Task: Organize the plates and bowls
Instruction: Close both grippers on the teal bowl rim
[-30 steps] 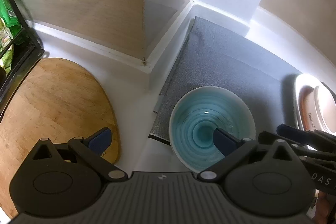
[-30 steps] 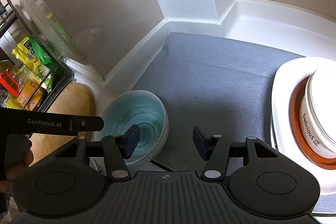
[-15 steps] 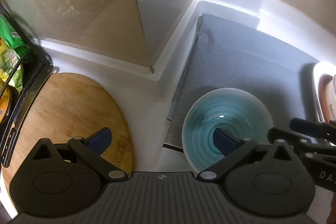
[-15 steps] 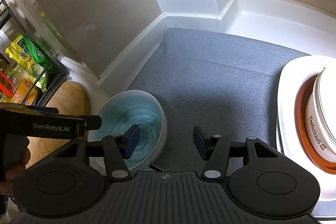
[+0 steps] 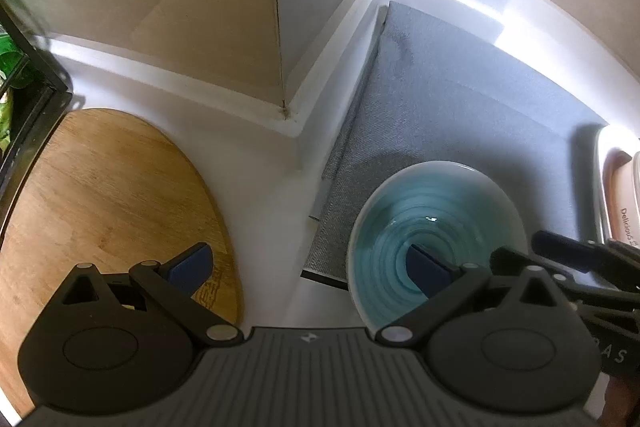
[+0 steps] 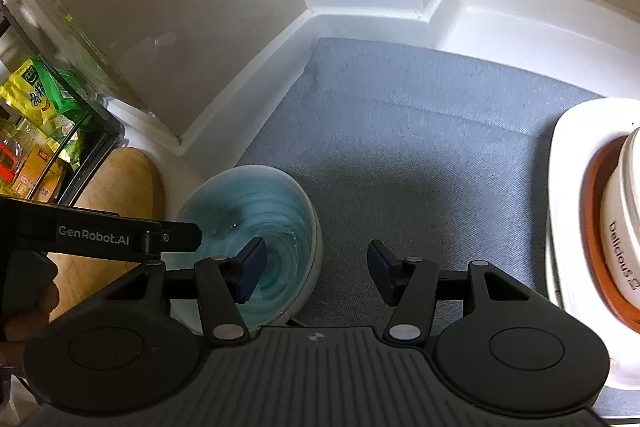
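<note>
The blue bowl (image 6: 256, 239) sits at the near left corner of the grey mat (image 6: 420, 147), its edge hanging a little over the mat's border toward the white counter, with the stack of a white plate (image 6: 568, 227), a brown dish and a white bowl marked "Delicious" (image 6: 624, 227) well apart on the right. The main risk, as I judge it, is a lopsided pinch: the right gripper (image 6: 314, 271) straddles the bowl's right rim with one pad over the glazed inside and the other out over the mat, and a slick, curved wall could slide out or tip the bowl off the mat edge if the jaws close high on the rim. A second risk is the two tools knocking together, since the left gripper (image 5: 308, 269) hangs just beside, one finger over the bowl's inside and the other over the wooden board (image 5: 100, 195). Both tongs stand apart and hold nothing, both tilted steeply downward over the bowl
</note>
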A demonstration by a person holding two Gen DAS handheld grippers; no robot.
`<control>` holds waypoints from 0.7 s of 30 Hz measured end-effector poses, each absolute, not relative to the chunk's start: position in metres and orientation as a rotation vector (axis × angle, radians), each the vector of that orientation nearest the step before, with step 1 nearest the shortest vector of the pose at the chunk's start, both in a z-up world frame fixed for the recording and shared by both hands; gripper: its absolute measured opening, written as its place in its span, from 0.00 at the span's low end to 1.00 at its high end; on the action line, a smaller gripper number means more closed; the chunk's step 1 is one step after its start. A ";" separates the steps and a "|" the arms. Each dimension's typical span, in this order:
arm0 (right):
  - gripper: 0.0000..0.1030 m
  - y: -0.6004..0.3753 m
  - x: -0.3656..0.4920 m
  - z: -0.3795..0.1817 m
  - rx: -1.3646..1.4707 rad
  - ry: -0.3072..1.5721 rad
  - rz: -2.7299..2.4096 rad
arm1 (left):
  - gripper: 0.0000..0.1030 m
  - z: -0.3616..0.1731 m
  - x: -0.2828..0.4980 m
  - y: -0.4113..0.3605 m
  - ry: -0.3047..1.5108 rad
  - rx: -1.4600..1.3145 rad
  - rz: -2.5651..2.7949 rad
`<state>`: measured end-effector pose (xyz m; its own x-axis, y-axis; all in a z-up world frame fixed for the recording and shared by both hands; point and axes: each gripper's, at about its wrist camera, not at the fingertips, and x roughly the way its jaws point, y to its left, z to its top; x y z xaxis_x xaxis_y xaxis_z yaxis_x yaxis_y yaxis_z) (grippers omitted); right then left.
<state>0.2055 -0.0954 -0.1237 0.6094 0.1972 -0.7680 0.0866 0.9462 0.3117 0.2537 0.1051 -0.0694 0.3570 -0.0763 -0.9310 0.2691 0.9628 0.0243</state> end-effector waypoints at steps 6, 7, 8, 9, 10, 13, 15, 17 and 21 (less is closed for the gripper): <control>0.57 -0.094 0.214 -0.134 0.350 0.954 0.048 | 0.99 -0.078 0.262 0.101 1.207 0.194 -0.234; 0.57 -0.095 0.215 -0.136 0.357 0.961 0.048 | 0.99 -0.080 0.264 0.101 1.213 0.196 -0.239; 0.57 -0.095 0.217 -0.138 0.363 0.968 0.047 | 0.97 -0.082 0.266 0.100 1.220 0.197 -0.242; 0.57 -0.094 0.218 -0.139 0.368 0.975 0.047 | 0.95 -0.084 0.268 0.099 1.227 0.198 -0.245; 0.56 -0.094 0.219 -0.141 0.372 0.980 0.050 | 0.90 -0.086 0.269 0.099 1.235 0.199 -0.250; 0.49 -0.094 0.222 -0.145 0.386 1.002 0.050 | 0.69 -0.090 0.271 0.099 1.260 0.192 -0.266; 0.37 -0.095 0.223 -0.149 0.418 1.028 0.065 | 0.57 -0.092 0.272 0.098 1.267 0.185 -0.282; 0.29 -0.096 0.224 -0.153 0.443 1.048 0.069 | 0.34 -0.091 0.273 0.097 1.271 0.172 -0.313; 0.19 -0.092 0.225 -0.152 0.433 1.043 0.083 | 0.21 -0.091 0.270 0.091 1.263 0.190 -0.337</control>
